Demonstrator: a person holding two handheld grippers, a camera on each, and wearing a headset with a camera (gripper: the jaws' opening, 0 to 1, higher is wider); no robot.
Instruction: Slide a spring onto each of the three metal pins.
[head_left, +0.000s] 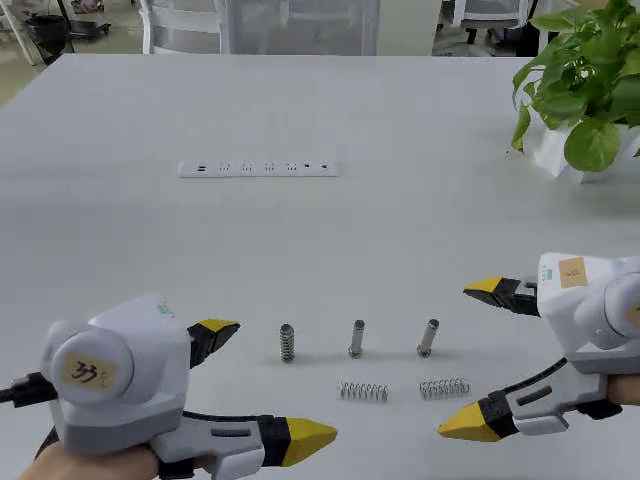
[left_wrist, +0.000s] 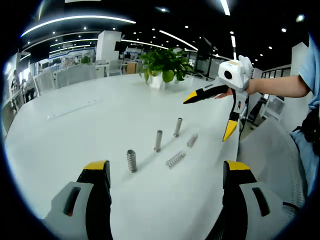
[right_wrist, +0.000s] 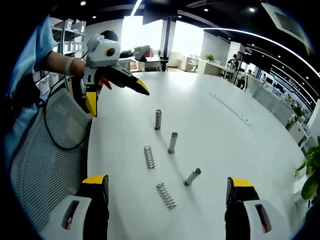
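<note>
Left hand-held gripper and right hand-held gripper both spread wide, empty, over pale grey bench. Two loose springs lie flat just in front of three standing pins. Leftmost pin carries a third spring. Further back: white power strip, potted plant, chairs at far edge. Open-plan office, ceiling light strips. Round sticker on left hand-held gripper reads 33.

Head view: high, facing forward-down over bench; both pairs of jaws low in frame, pin row between them.
Left gripper view: low, near bench, pins just ahead of own jaws, right gripper beyond.
Right gripper view: opposite heading, left gripper beyond pins.
Shared by all three: pins, loose springs.
</note>
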